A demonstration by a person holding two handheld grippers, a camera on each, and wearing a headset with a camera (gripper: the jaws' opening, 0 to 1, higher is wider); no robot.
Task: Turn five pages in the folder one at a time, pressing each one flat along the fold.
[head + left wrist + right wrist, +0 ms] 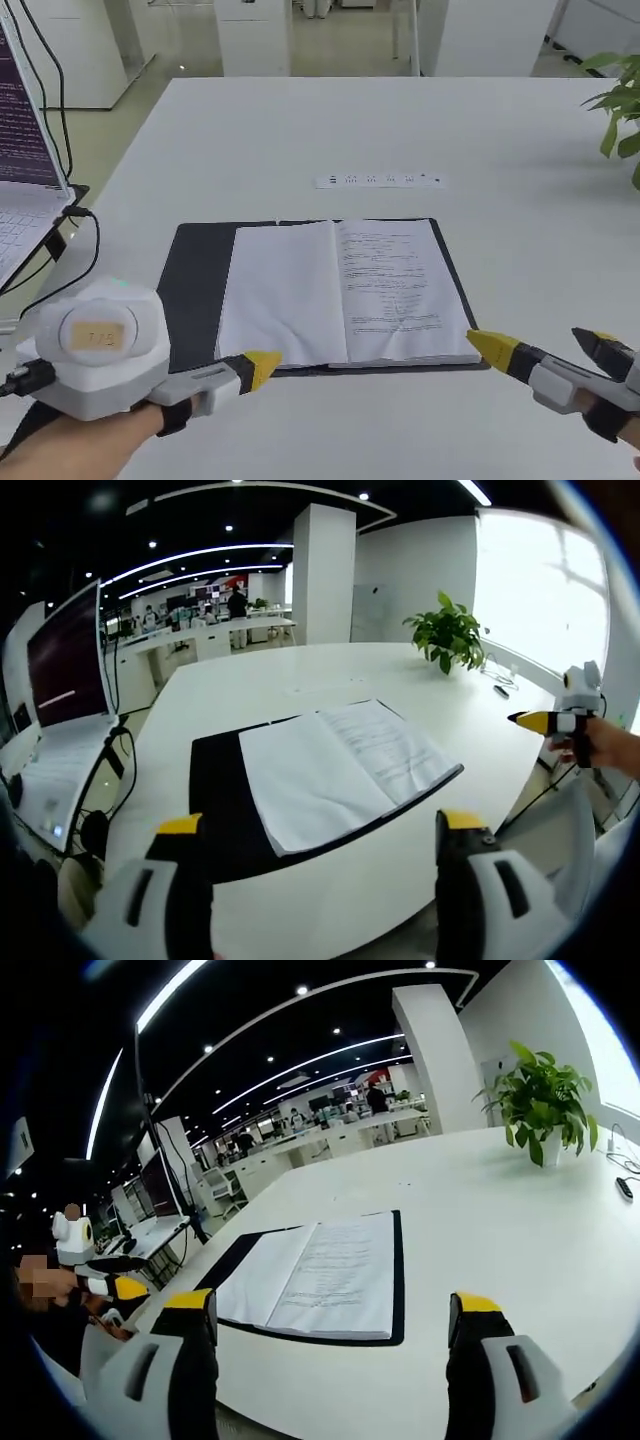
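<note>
A black folder (195, 290) lies open on the white table (300, 130). A blank page (285, 295) is on its left and a printed page (390, 285) on its right. My left gripper (250, 372) hovers at the folder's near left corner, open, holding nothing. My right gripper (548, 348) floats just off the near right corner, also open and empty. In the left gripper view the folder (330, 770) lies ahead between the wide-apart jaws of the left gripper (320, 825). The right gripper view has the folder (320, 1270) ahead of the right gripper (335, 1300).
An open laptop (25, 190) with black cables (80, 240) sits at the table's left edge. A white power strip (380, 181) lies behind the folder. A potted plant (620, 110) stands at the far right. Bare tabletop surrounds the folder.
</note>
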